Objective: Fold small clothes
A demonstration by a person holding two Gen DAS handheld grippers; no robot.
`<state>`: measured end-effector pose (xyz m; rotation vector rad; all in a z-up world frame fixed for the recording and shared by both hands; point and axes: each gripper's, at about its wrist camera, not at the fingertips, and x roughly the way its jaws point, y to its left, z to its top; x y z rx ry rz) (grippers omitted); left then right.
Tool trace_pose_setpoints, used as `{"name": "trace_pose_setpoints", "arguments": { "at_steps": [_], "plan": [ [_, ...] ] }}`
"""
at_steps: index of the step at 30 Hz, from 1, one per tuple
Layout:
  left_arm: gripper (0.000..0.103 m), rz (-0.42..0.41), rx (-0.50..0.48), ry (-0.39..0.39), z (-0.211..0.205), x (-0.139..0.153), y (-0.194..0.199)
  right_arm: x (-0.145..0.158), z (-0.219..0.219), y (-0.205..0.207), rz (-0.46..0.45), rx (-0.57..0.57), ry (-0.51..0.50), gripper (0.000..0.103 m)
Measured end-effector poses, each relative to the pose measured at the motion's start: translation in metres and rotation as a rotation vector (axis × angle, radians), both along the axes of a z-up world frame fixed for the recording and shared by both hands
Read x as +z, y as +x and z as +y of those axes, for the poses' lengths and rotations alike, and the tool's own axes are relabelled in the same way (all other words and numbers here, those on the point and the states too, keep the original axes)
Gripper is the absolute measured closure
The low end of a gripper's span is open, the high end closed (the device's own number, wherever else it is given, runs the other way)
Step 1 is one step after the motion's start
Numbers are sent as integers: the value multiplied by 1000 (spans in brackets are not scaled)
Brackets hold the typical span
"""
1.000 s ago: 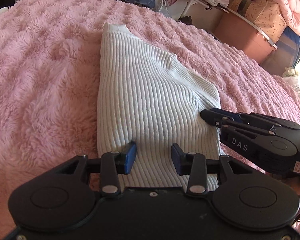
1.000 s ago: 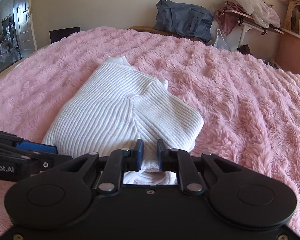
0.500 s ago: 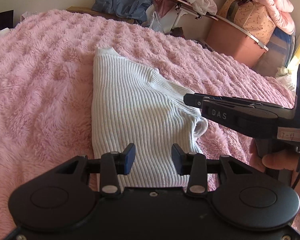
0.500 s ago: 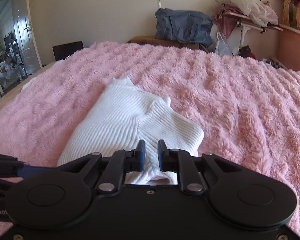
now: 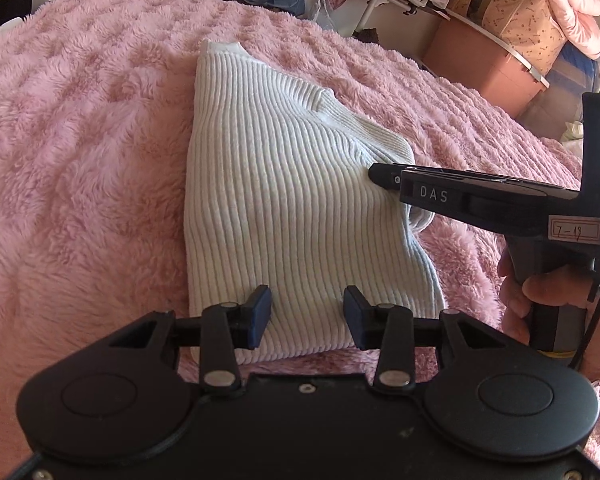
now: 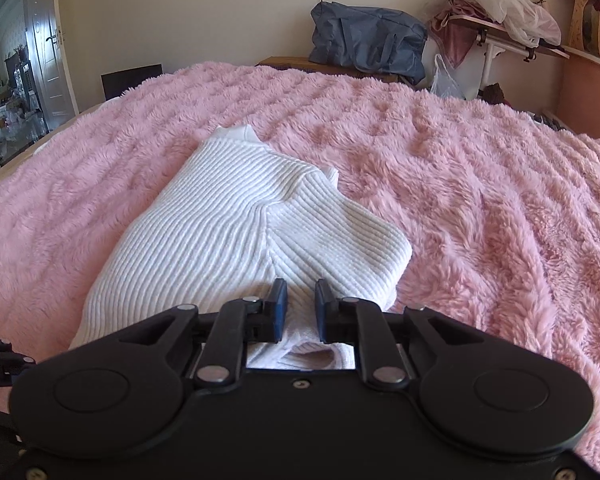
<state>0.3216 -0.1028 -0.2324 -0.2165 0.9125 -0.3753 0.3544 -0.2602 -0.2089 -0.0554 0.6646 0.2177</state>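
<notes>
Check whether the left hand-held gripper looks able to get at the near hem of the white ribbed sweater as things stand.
Probably yes. The left hand-held gripper is open right over the white ribbed sweater's near hem, with nothing between them. The right hand-held gripper is over the folded sleeve side, clear of that path.

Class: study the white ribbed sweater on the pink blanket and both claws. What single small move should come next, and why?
Probably bring the open left claw down onto the white ribbed sweater's near edge and close. The right claw looks nearly shut on a sweater fold, while the left grips nothing.
</notes>
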Motion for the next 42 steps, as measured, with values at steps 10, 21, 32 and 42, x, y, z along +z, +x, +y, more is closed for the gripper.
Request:
{"name": "trace_pose_setpoints", "arguments": {
  "at_steps": [10,21,32,42],
  "plan": [
    [61,-59,25,-37,12,21,-2,23,-24,2,-87,11,146,75],
    [60,-66,84,-75,27,22,39,36,-6,102,-68,228,-16,75],
    [55,-95,49,-69,22,13,37,-3,-8,141,55,274,24,81],
    [54,-97,44,-77,14,16,42,4,-11,154,13,193,-77,94]
  ]
}}
